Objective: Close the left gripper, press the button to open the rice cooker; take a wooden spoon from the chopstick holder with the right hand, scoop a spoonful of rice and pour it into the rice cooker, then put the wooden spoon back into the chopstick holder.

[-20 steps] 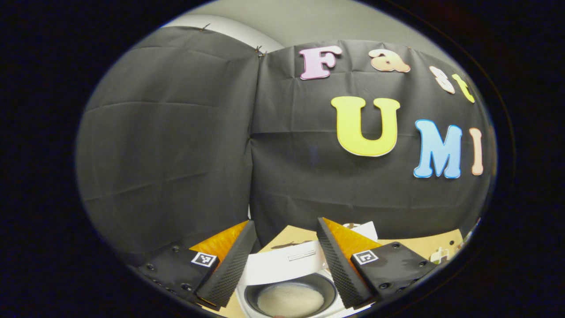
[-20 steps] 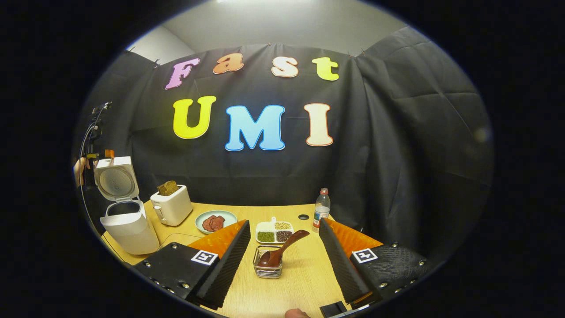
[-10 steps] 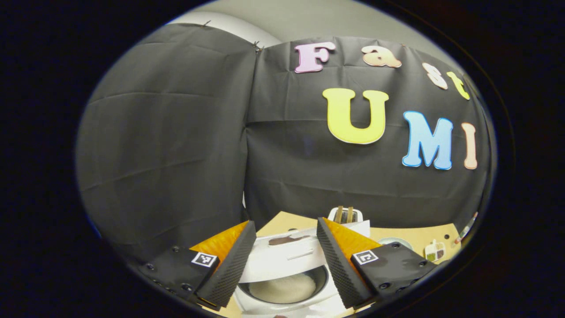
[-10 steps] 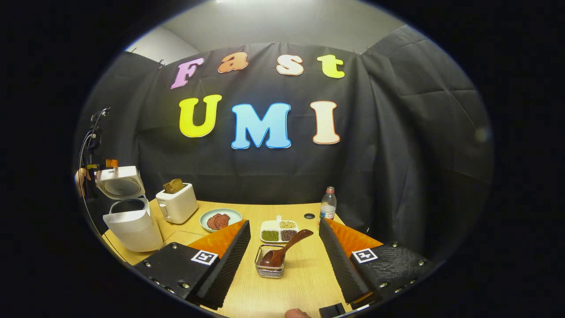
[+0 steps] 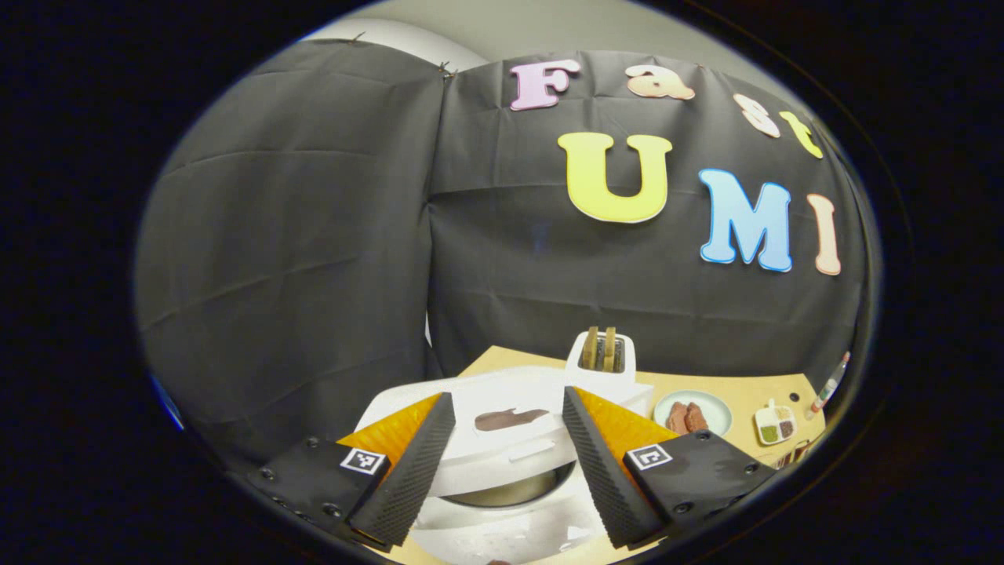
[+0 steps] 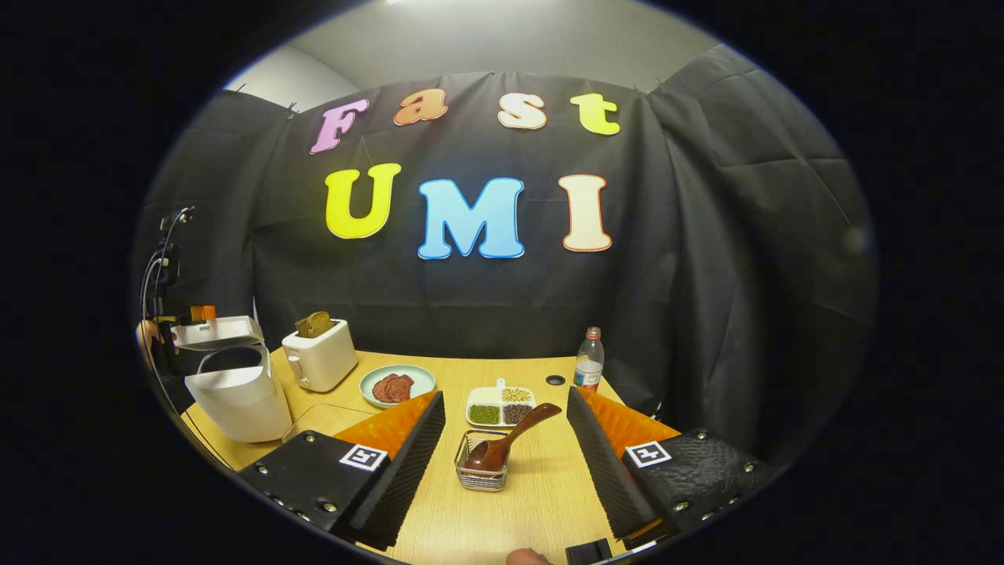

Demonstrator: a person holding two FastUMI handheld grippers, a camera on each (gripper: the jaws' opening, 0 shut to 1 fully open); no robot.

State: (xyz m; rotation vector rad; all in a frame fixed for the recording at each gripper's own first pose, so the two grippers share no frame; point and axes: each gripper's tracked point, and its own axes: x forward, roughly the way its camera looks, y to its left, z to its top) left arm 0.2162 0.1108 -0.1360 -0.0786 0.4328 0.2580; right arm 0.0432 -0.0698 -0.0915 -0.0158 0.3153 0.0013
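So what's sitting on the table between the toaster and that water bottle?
In the right gripper view, between the toaster and the water bottle lie a plate of sliced meat and a white divided dish of beans.

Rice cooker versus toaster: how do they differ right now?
The rice cooker is larger, with a hinged lid hanging partly down over its pot; the toaster is a smaller box with bread sticking out of its top slots. The cooker stands nearer the table's edge. Both are white.
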